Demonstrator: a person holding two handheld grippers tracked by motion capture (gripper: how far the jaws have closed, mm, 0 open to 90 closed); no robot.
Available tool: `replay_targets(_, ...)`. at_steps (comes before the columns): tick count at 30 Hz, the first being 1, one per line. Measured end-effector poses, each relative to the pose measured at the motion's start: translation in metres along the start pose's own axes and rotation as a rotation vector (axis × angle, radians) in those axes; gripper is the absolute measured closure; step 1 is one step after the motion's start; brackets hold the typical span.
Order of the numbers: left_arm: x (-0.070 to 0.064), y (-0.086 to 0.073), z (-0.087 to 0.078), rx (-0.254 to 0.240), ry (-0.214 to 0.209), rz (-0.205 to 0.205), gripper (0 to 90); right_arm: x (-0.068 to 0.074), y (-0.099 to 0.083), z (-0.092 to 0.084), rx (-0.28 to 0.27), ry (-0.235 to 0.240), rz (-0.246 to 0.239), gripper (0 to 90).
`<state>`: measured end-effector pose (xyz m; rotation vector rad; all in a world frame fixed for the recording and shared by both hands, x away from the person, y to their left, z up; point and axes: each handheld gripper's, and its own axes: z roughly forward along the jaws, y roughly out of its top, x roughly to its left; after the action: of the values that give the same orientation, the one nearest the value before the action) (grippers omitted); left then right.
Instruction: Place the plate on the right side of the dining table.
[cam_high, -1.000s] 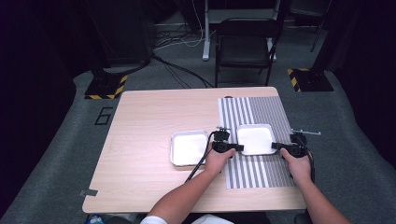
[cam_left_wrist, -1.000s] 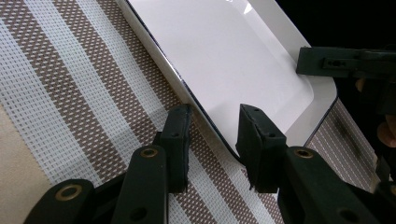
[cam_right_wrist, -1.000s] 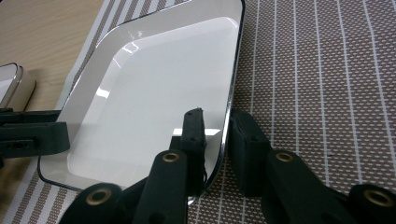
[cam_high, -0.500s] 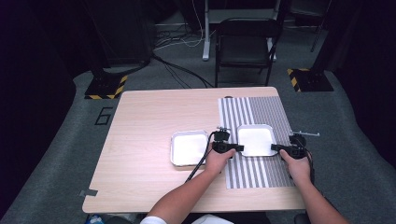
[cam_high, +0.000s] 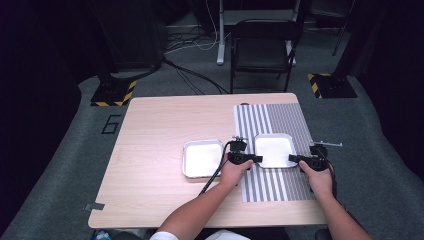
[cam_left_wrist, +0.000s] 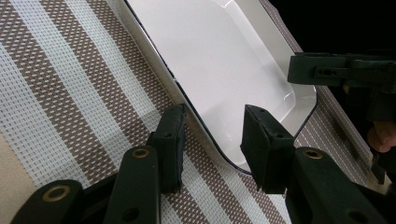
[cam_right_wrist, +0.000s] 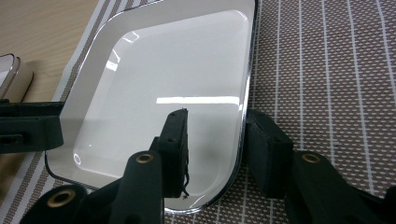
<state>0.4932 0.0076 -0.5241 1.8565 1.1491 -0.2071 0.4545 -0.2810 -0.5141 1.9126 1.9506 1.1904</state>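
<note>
Nearest, at the table's (cam_high: 160, 125) front edge: two forearms reaching in, one hand on each tool.

At the left gripper (cam_left_wrist: 212, 123): straddles the left rim of the white plate (cam_high: 274, 149), one pad out on the striped placemat (cam_high: 270, 120), the other over the plate's hollow. Has just been opening; shows a narrow gap, the rim between the pads but clear of both. Grips nothing.

At the right gripper (cam_right_wrist: 215, 126): mirrors that on the opposite rim, one pad above the glossy inside, the other outside on the weave. Has likewise just been opening, rim between, pads off it.

Reads as a two-sided carry ending in a release. Explains the facing grippers: opposite edges taken to keep a shallow dish level. Explains the spot too: plate set down flat on the placemat, near that mat's front half, as for laying a place.

As for heading: lies hollow upward, close to square with rounded corners, so offers no clear long axis. Sits with its sides roughly along the mat's stripes, running away from the person.

Just left of it, apart, on bare wood: a second white plate (cam_high: 202, 157), also flat.

Beyond the table's far edge: a dark folding chair (cam_high: 262, 47) on grey carpet.
</note>
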Motion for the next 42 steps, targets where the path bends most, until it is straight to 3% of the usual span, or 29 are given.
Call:
replay_targets(11,0.0,0.005,-0.007,-0.013,0.001,0.015,55.7,0.002,0.002,-0.007,-0.013,0.0,-0.011,57.4)
replay_targets(22,0.001,0.01,-0.027,-0.037,0.002,0.037,52.7,0.011,0.002,-0.022,-0.044,-0.005,-0.048,54.5)
replay_targets(27,0.002,0.012,-0.04,-0.049,-0.001,0.051,51.4,0.02,0.001,-0.029,-0.058,0.011,-0.071,54.0)
replay_targets(31,0.007,0.011,-0.054,-0.055,0.023,0.071,51.5,0.031,-0.001,-0.032,-0.07,0.034,-0.099,53.6)
replay_targets(42,0.023,0.008,-0.088,-0.099,0.051,0.062,52.0,0.061,-0.004,-0.028,-0.054,0.072,-0.176,53.6)
